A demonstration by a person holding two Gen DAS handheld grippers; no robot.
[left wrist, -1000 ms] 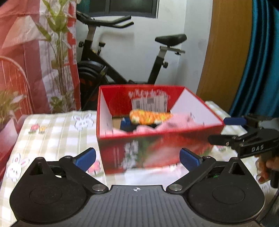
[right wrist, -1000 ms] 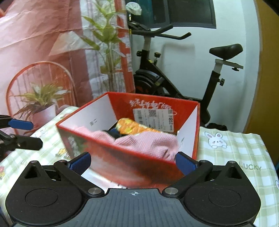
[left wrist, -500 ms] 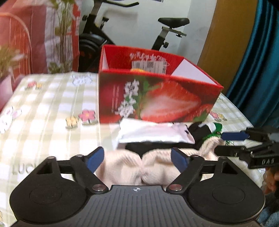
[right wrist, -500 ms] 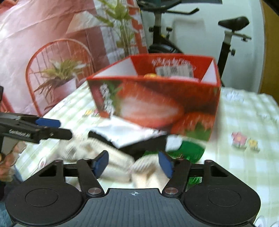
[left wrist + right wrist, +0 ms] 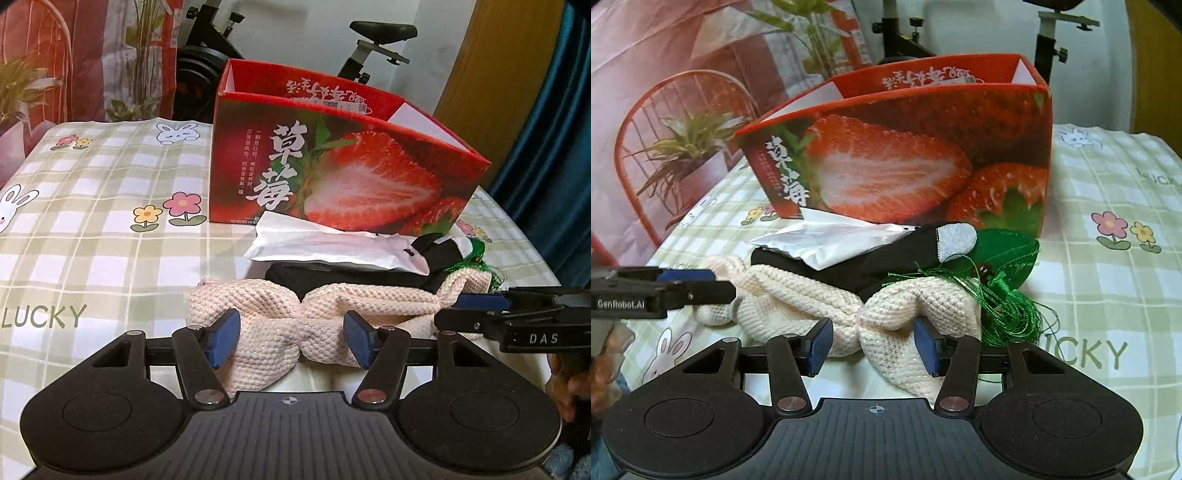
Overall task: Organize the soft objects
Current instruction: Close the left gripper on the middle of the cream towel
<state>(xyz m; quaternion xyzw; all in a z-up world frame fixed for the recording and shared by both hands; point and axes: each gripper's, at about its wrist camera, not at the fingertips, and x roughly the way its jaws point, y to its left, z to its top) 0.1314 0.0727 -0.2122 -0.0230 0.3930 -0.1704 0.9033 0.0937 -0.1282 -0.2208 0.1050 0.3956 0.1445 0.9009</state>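
Left wrist view: left hand-held gripper (image 5: pixel 291 343) and right hand-held gripper (image 5: pixel 873 347), jaws just closing around the cream knit (image 5: pixel 280 306) before the strawberry box (image 5: pixel 332 162), should pinch firmly, lifting together.

A home is indicated by an exercise bike (image 5: pixel 369 44) parked against the wall, potted plants (image 5: pixel 687 147) beside a red wire chair (image 5: pixel 631 147), teal curtains (image 5: pixel 554 129), and a table covered by a bunny-printed checked cloth (image 5: pixel 103 206).
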